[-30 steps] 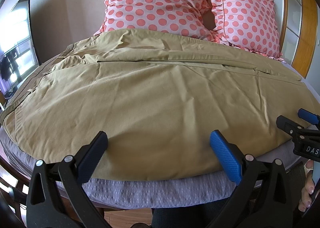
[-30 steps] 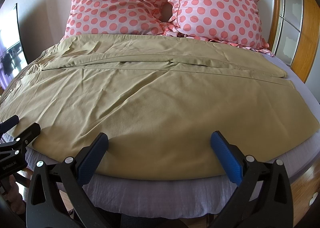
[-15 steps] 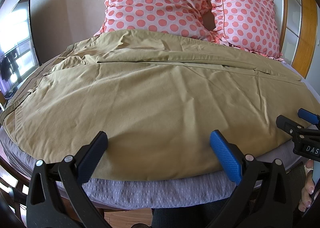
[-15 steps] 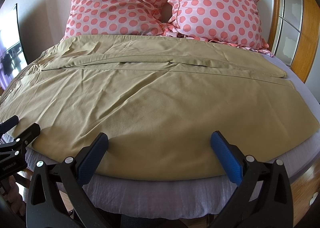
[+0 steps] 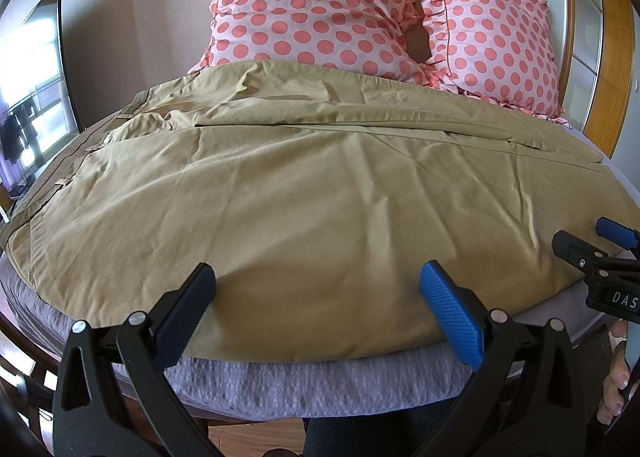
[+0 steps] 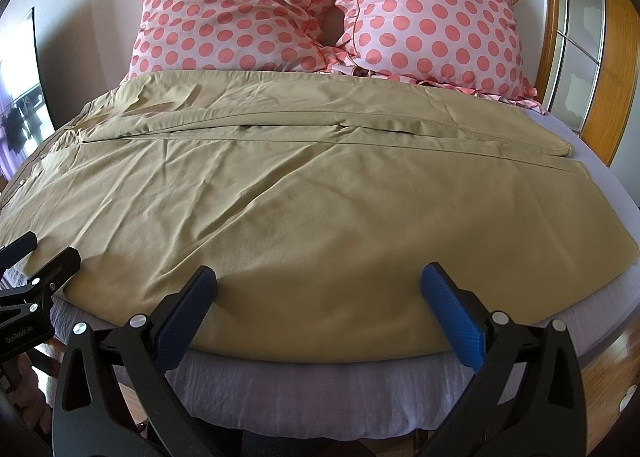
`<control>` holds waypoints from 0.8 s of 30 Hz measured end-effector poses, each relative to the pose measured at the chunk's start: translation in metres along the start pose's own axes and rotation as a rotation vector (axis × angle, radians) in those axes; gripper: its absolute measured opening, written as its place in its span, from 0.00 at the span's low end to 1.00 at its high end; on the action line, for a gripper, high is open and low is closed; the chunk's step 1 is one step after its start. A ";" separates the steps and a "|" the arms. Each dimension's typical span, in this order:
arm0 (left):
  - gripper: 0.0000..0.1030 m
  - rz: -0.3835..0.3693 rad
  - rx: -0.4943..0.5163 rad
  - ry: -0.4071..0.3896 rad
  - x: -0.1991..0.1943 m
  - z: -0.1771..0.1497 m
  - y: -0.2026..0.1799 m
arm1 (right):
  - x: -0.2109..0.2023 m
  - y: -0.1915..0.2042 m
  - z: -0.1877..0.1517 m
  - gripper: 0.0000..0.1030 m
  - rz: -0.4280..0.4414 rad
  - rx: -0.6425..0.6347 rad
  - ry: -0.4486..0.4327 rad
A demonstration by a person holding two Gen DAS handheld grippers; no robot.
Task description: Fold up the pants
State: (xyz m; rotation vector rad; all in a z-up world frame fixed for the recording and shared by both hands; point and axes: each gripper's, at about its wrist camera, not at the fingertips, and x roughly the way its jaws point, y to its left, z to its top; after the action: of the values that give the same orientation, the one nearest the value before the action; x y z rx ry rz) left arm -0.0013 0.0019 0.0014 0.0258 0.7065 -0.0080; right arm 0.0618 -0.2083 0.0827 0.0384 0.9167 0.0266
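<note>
We see one pair of khaki pants spread flat across the bed, lying sideways: the waistband sits at the left, and the two legs run to the right, one nearer us and one farther back, with the seam between them showing as a long line. The cloth is lightly wrinkled, and its near edge curves along the near edge of the bed.

We hold two grippers. The left gripper hovers at the near edge of the pants, toward their left half; its jaws stand wide apart with nothing between them, and the fingertips sit just above the near hem. The right gripper hovers at the same near edge farther right, its jaws equally wide and holding nothing. In the left wrist view the right gripper shows at the right rim; in the right wrist view the left one shows at the left rim.

Under the pants lies one grey-lilac sheet, bare along the near edge and at the far right. Two pink pillows with coral polka dots stand side by side at the far end: the left pillow and the right pillow, touching each other, their lower edges meeting the far leg of the pants. A wooden frame rises at the far right.
</note>
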 end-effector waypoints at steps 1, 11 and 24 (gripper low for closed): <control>0.98 0.000 0.000 -0.001 0.000 0.000 0.000 | 0.000 0.000 0.000 0.99 0.000 0.000 0.000; 0.98 0.000 0.001 -0.002 0.000 0.000 0.000 | 0.000 0.000 0.000 0.99 0.000 0.000 -0.001; 0.98 -0.001 0.002 -0.004 -0.001 -0.001 0.000 | -0.002 0.002 -0.003 0.99 0.004 -0.004 -0.016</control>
State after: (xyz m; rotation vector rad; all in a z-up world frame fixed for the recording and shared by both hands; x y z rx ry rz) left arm -0.0022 0.0022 0.0011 0.0275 0.7024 -0.0094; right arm 0.0581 -0.2063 0.0824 0.0368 0.9002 0.0320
